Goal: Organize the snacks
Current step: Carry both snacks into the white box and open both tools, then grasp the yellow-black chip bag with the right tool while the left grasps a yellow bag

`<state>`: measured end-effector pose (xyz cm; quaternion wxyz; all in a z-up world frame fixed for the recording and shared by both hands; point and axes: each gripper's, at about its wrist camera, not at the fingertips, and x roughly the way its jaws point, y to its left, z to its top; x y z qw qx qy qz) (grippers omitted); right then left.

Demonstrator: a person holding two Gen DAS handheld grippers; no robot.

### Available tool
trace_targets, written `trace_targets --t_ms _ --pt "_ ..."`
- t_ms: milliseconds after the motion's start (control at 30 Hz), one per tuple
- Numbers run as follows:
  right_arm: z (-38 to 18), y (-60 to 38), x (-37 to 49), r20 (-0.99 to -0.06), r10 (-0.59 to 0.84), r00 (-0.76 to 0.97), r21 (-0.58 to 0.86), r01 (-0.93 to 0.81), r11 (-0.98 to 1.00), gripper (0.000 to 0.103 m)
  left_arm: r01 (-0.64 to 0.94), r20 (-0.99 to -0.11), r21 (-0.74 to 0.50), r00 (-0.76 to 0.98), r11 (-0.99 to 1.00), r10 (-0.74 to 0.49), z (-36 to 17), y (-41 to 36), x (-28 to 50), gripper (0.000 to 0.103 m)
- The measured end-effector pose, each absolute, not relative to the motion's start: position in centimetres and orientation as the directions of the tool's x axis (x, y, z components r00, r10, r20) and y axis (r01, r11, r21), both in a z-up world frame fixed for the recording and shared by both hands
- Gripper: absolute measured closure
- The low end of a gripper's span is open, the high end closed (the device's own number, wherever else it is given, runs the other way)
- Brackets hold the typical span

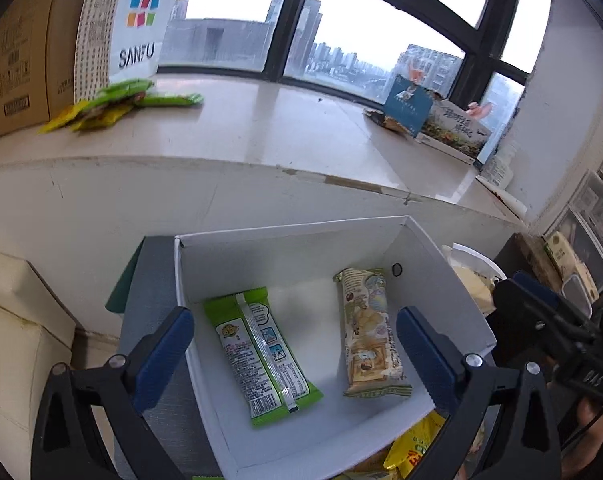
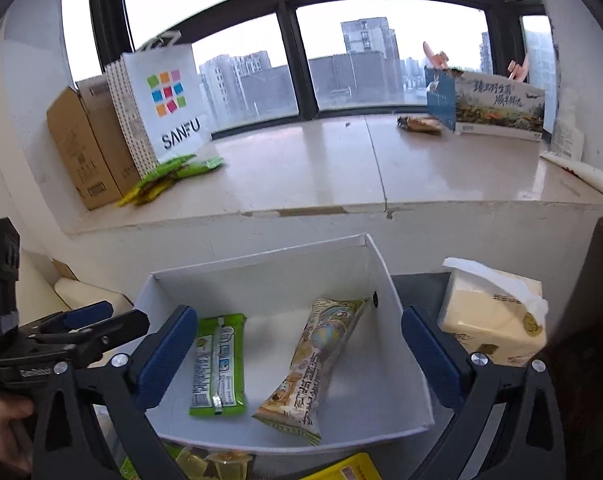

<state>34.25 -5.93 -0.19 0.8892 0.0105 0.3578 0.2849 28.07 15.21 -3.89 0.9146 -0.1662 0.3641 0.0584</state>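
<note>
A white open box [image 1: 429,252] [image 2: 261,268] stands below the windowsill. Inside it lie a green snack packet [image 1: 261,354] [image 2: 219,364] on the left and a beige snack packet [image 1: 371,332] [image 2: 313,364] on the right. My left gripper [image 1: 295,352] hangs open above the box, its blue pads wide apart with nothing pressed between them. My right gripper [image 2: 297,354] is open too, over the same box, empty. Each gripper shows at the edge of the other's view: the right gripper [image 1: 541,312] and the left gripper [image 2: 85,326]. More snacks in yellow wrappers [image 1: 417,444] [image 2: 349,470] lie below the box.
Green and yellow snack packets [image 1: 113,106] [image 2: 169,176] lie on the windowsill by a white SANFU bag [image 2: 165,108] and cardboard boxes [image 2: 85,148]. A tissue pack [image 2: 493,316] stands right of the box. A printed carton [image 2: 497,108] stands at the sill's right end.
</note>
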Motion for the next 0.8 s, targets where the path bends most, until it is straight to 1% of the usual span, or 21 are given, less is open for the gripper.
trace_targets --t_ms 200,300,467,567,667,800 --pt "1.8 -8.8 30.1 -0.570 0.586 0.576 0.248 -0.559 0.791 0.000 -0.138 -0.605 -0.210 0.796 0.968 -0.018 -1.4 13.0 24.1 0.000" --pt "2.6 -10.6 27.3 -0.536 0.624 0.569 0.264 -0.589 0.764 0.000 -0.083 -0.563 -0.207 0.825 0.975 -0.050 -0.1 11.6 21.6 0.000" --pt "3.3 -14.4 21.9 -0.438 0.682 0.586 0.281 -0.631 0.723 0.000 0.005 -0.514 -0.184 0.852 0.983 -0.101 1.0 9.1 16.3 0.000" --pt "2.9 -16.8 18.8 -0.402 0.697 0.594 0.306 -0.630 0.714 0.000 0.049 -0.481 -0.216 0.864 0.975 -0.150 1.2 7.9 13.1 0.000" --pt "2.1 -18.7 16.1 -0.386 0.694 0.608 0.322 -0.616 0.719 0.000 0.068 -0.491 -0.236 0.853 0.969 -0.179 0.4 6.8 10.1 0.000" --pt "1.0 -21.3 12.6 -0.362 0.670 0.648 0.342 -0.576 0.742 0.000 0.090 -0.499 -0.223 0.845 0.971 -0.192 -1.1 5.2 6.7 0.000"
